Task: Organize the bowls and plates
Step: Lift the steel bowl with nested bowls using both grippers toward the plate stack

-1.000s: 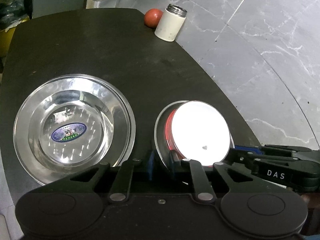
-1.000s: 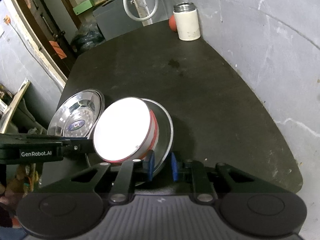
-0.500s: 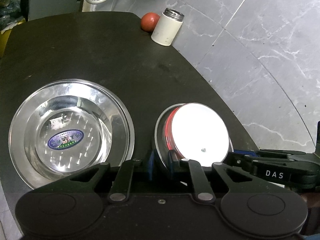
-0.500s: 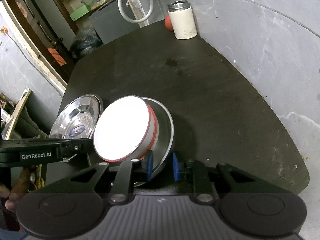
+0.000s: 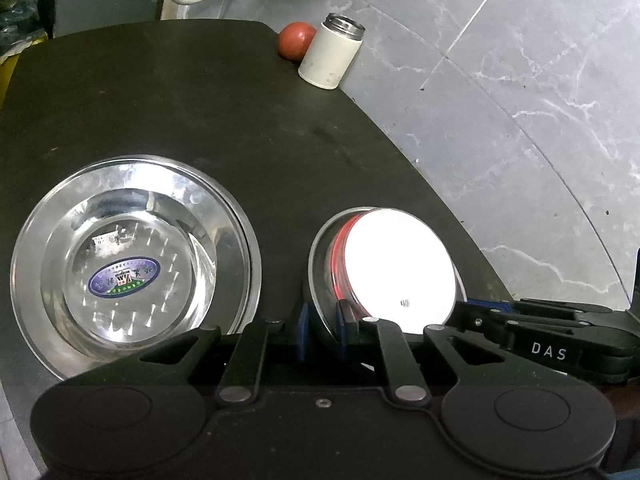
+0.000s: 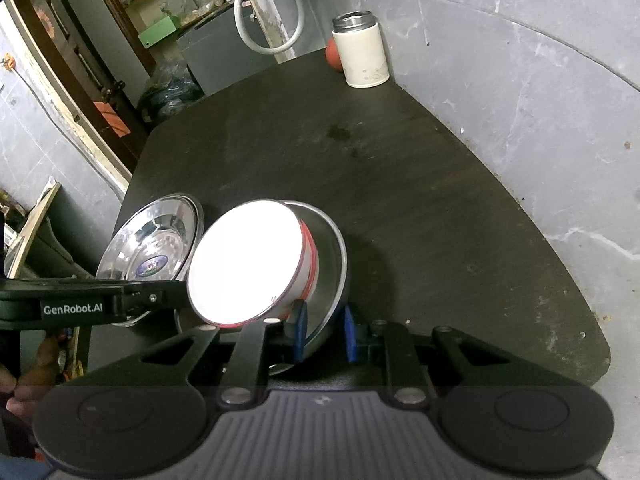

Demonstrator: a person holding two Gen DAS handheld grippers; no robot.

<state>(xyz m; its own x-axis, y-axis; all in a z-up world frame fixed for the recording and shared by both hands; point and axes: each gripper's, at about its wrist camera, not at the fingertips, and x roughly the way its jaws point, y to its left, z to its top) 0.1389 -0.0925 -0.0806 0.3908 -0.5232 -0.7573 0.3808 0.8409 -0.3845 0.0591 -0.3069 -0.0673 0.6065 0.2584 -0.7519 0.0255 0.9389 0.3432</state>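
A small steel bowl (image 5: 324, 264) (image 6: 328, 272) holds a white bowl with a red band (image 5: 400, 268) (image 6: 244, 260) inside it. The pair is tilted and held just above the dark table (image 5: 180, 100). My left gripper (image 5: 322, 332) is shut on the steel bowl's near rim. My right gripper (image 6: 323, 332) grips the opposite rim between its blue pads; it also shows from the side (image 5: 472, 316). A wide steel plate (image 5: 136, 268) (image 6: 152, 244) with a blue sticker lies flat on the table to the left of the bowls.
A white flask (image 5: 332, 56) (image 6: 362, 54) with a steel top and a red ball (image 5: 296, 40) stand at the table's far corner by the grey tiled wall (image 5: 520, 80). A hand (image 6: 24, 384) holds the left gripper's body at the table's left edge.
Both grippers keep their hold on the steel bowl. The stack has shifted slightly and tilts a little more; the steel plate and the flask have not moved on the table.
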